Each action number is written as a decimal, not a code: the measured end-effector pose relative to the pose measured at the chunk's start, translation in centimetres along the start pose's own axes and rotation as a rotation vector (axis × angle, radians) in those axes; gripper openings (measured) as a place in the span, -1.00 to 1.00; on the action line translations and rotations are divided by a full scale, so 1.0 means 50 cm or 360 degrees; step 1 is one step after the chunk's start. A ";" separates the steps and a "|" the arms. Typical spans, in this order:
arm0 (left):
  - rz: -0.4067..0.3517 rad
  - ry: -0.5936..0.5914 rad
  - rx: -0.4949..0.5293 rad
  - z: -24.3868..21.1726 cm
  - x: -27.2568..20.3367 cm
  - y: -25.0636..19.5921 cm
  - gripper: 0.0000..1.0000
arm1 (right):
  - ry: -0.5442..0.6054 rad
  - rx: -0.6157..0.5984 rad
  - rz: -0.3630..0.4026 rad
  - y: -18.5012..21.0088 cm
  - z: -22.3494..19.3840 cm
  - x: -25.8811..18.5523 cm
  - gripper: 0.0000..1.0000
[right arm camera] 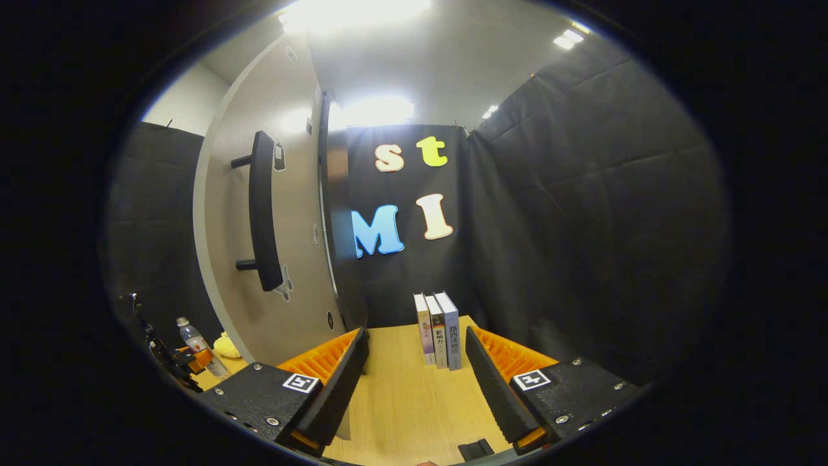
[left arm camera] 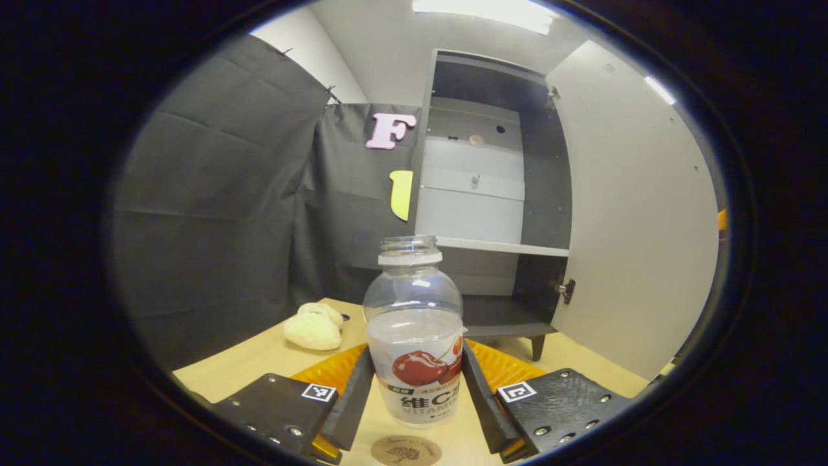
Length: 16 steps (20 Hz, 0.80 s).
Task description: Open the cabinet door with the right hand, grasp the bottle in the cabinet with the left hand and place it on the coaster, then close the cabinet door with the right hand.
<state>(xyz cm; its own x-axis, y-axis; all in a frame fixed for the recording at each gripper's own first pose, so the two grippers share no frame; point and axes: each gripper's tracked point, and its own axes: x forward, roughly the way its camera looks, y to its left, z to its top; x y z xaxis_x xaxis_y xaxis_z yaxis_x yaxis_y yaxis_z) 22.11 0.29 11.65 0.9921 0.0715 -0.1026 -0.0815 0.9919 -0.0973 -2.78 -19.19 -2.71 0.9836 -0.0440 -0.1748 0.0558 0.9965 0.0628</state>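
Observation:
A clear, capless bottle (left arm camera: 417, 343) with a cherry label stands upright between the fingers of my left gripper (left arm camera: 417, 349), which press on both its sides. Just below its base, at the near edge of the table, lies a round brown coaster (left arm camera: 406, 451). Whether the bottle touches it I cannot tell. Behind stands the grey cabinet (left arm camera: 491, 194) with its door (left arm camera: 634, 213) swung wide to the right. My right gripper (right arm camera: 415, 336) is open over the table with nothing between its fingers. The door's black handle (right arm camera: 262, 210) is up to its left. The bottle (right arm camera: 194, 340) appears far left.
A cream plush toy (left arm camera: 314, 327) lies on the wooden table (left arm camera: 259, 362) left of the bottle. Three upright books (right arm camera: 438, 330) stand ahead of the right gripper near the wall. The open door (right arm camera: 291, 194) stands close on the right gripper's left.

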 end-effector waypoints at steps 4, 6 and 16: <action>0.0007 0.0084 0.0017 -0.008 -0.002 -0.001 0.51 | 0.0028 -0.0034 0.0001 0.003 -0.008 0.005 0.87; 0.0011 0.0137 0.0070 -0.021 0.003 0.003 0.58 | 0.0040 -0.0057 0.0003 0.006 -0.007 0.009 0.87; 0.0082 0.0333 0.0046 -0.093 -0.020 0.016 0.55 | 0.0087 -0.0099 0.0043 0.018 -0.020 0.031 0.87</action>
<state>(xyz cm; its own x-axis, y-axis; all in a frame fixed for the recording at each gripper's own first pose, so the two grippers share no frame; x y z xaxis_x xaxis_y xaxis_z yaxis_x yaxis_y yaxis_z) 20.60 0.52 7.05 0.9452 0.1015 -0.3104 -0.1257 0.9903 -0.0588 -1.38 -18.30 -3.92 0.9737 -0.0148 -0.2275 0.0169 0.9998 0.0072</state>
